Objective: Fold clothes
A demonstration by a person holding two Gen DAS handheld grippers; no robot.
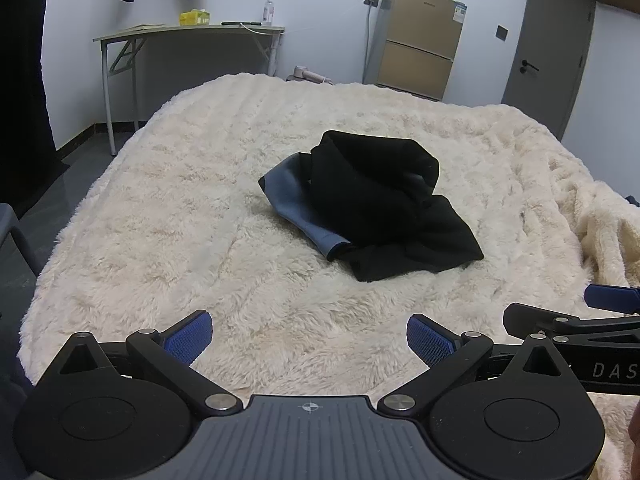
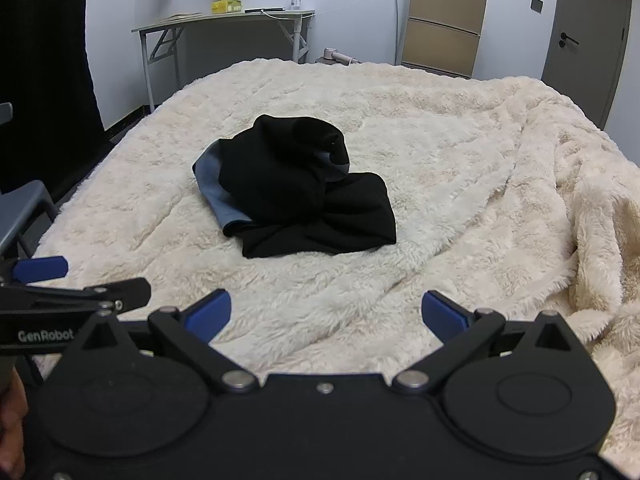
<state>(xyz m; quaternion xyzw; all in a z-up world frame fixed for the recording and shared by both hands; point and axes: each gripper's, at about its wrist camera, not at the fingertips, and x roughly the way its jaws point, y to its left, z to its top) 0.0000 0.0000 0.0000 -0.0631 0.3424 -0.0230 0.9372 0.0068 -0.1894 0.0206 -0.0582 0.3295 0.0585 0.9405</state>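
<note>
A black garment with a grey-blue part [image 1: 376,204] lies crumpled in a heap in the middle of a bed covered by a cream fluffy blanket [image 1: 192,208]. It shows in the right wrist view too [image 2: 296,188]. My left gripper [image 1: 310,342] is open and empty, held above the near edge of the bed, well short of the garment. My right gripper [image 2: 326,314] is open and empty, beside the left one at the same near edge. Each gripper's side shows in the other's view.
A folding table [image 1: 188,34] with a yellow box and a bottle stands against the far wall. A tan fridge [image 1: 420,44] and a grey door [image 1: 548,52] are at the back right. The blanket [image 2: 580,216] bunches in folds at the right. A grey chair [image 2: 24,204] stands left.
</note>
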